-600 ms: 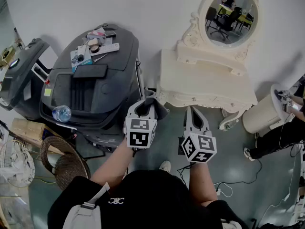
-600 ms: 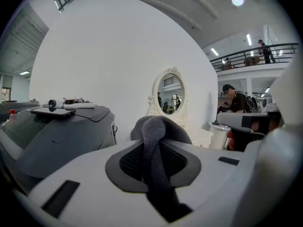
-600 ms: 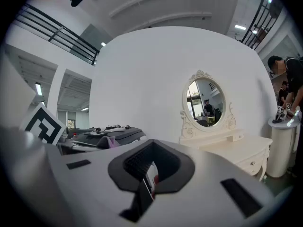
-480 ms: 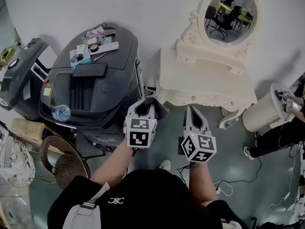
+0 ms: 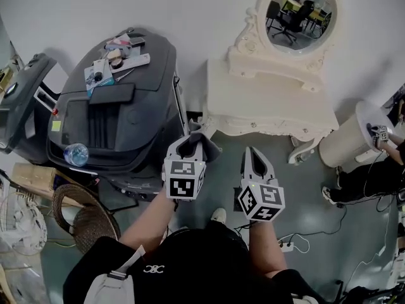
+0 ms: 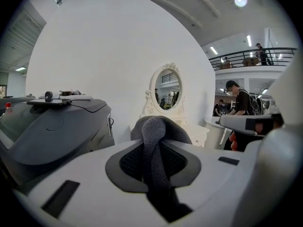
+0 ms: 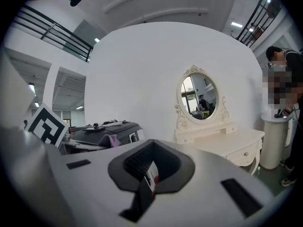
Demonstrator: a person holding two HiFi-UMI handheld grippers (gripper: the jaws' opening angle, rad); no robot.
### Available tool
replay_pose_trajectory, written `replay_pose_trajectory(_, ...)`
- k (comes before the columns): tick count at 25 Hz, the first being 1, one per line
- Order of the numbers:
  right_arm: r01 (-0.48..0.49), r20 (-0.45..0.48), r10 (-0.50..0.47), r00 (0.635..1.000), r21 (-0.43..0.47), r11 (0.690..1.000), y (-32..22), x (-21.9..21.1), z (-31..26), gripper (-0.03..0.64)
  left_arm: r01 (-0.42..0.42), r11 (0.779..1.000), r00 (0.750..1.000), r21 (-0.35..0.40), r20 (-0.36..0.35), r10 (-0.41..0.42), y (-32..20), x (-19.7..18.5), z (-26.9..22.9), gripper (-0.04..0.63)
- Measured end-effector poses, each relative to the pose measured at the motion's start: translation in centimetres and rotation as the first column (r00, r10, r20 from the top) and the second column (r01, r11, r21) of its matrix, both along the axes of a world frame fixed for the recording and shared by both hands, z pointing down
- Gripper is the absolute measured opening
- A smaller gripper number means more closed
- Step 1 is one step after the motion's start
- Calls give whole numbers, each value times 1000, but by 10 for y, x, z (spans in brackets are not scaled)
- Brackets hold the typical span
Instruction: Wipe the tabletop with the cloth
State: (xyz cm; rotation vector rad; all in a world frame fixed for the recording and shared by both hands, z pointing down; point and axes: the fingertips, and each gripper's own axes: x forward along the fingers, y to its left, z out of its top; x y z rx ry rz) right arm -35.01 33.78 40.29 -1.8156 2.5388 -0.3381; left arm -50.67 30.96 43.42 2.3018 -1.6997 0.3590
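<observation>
1. Grey cloth (image 6: 154, 131) was pinched in our left gripper (image 5: 192, 143), bunched forward for wiping.
2. We held it near a corner of the dressing table (image 5: 266, 103), not on top.
3. Right gripper (image 5: 254, 154) was closed, empty, alongside.

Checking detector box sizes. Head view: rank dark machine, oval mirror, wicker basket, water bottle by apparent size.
1. dark machine, clearly largest.
2-3. oval mirror and wicker basket: look about alike, not ranked.
4. water bottle, smallest.

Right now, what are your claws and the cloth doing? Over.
Left claw shut on grey cloth. Right claw shut. White table just ahead, top bare. Over.
</observation>
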Motion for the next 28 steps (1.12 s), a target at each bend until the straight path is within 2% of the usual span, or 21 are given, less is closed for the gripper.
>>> replay_pose_trajectory(7, -21, 10, 22, 1000, -27, 999, -20, 20, 10, 3, -26, 999, 999, -23, 22, 27, -19, 22, 10, 66)
replay_pose_trajectory(18, 7, -5, -7, 1000, -28, 1000, -69, 54, 9, 3, 11, 999, 999, -49, 36, -9, -64, 50, 19, 66)
replay_pose_trajectory(28, 37, 6, -37, 999, -5, 999, -117, 114, 2, 3, 37, 999, 997, -7, 70, -36, -113, 110, 3, 65)
